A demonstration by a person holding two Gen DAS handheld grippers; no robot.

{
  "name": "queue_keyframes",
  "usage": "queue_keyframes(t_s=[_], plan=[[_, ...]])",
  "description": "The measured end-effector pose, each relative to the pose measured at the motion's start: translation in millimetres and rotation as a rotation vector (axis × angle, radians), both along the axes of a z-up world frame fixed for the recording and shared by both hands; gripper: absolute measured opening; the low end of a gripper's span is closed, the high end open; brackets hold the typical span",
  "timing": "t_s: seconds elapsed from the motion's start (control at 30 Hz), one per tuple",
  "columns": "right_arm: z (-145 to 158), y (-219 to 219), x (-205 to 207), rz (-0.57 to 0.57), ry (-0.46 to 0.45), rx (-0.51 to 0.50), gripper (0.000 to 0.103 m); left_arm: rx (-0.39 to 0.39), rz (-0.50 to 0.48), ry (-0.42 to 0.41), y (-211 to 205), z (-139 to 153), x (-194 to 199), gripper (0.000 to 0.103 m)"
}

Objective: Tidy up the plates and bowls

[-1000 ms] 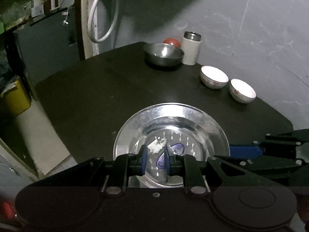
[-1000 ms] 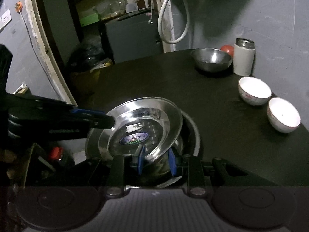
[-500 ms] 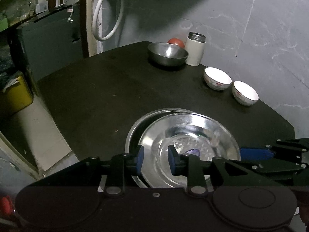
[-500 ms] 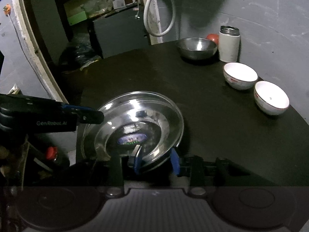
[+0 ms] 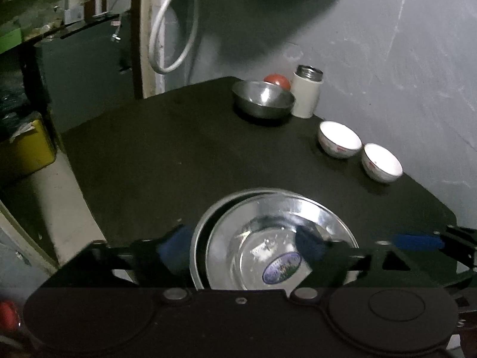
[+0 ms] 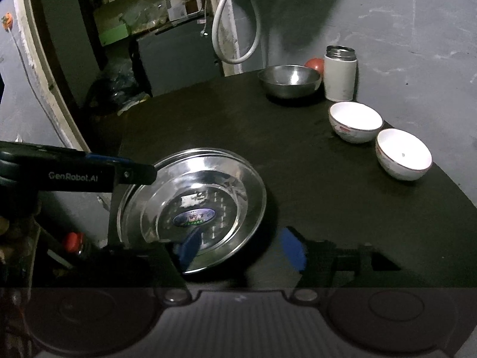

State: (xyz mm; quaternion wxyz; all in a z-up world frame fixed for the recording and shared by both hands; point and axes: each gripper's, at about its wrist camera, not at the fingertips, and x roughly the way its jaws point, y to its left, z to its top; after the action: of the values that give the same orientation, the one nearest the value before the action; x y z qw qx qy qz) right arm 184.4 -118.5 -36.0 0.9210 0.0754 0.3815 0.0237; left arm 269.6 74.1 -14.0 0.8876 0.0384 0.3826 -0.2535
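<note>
One second earlier each gripper was clamped on the rim of a steel plate, the upper plate held tilted above the lower one. Both plates now lie stacked on the dark table point(image 6: 313, 179) near its front-left edge, and neither gripper grips them.

Left gripper point(image 5: 243, 246): jaws opening, blue pads spread wide — the stack's left rim lies between them, but the pads do not press on it. Right gripper point(image 6: 241, 249): jaws opening likewise; the left pad hangs over the plate's near rim, the right pad stands clear over bare table.

The upper plate point(image 5: 280, 238) sits nested in the lower plate point(image 5: 199, 238), shifted slightly right so that a crescent of the lower rim shows at the left. An oval label point(image 6: 194, 217) is stuck at the upper plate's centre; otherwise it holds nothing.

At the far edge stands a steel bowl point(image 6: 288, 80), empty, with a red round object point(image 6: 315, 65) behind it and a white flask point(image 6: 340, 73) just beside it. Two white bowls — near bowl point(image 6: 404, 153) and far bowl point(image 6: 355, 121) — sit just beside each other along the right edge, both empty.
</note>
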Motion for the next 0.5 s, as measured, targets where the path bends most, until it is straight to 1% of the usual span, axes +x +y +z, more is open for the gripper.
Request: queue_keyframes(t_s=[0.03,0.1,0.23,0.3,0.37,0.5], plan=[[0.5,-2.2,-0.5,-0.006,-0.003,0.003,0.085,-0.003,0.01,-0.002,-0.3,0.4,0.8,0.09],[2.8,-7.8,-2.3,-0.019,-0.008,0.012,0.089,-0.009,0.031,0.002,-1.0,1.4,4.6,0.099],[9.0,-22.3,-0.8,-0.045,-0.019,0.009,0.099,-0.038,0.085,0.004,-2.8,7.1,17.9,0.102],[14.8,-32.6,2.3,-0.056,-0.032,0.015,0.103,-0.054,0.114,0.009,-6.2,10.4,28.4,0.102],[20.1,-43.6,9.2,-0.059,-0.049,0.006,0.103,-0.078,0.155,0.015,-11.1,14.8,42.9,0.102],[31.9,-73.0,36.4,-0.064,-0.09,-0.001,0.103,-0.117,0.251,0.049,-24.2,22.6,78.0,0.102]])
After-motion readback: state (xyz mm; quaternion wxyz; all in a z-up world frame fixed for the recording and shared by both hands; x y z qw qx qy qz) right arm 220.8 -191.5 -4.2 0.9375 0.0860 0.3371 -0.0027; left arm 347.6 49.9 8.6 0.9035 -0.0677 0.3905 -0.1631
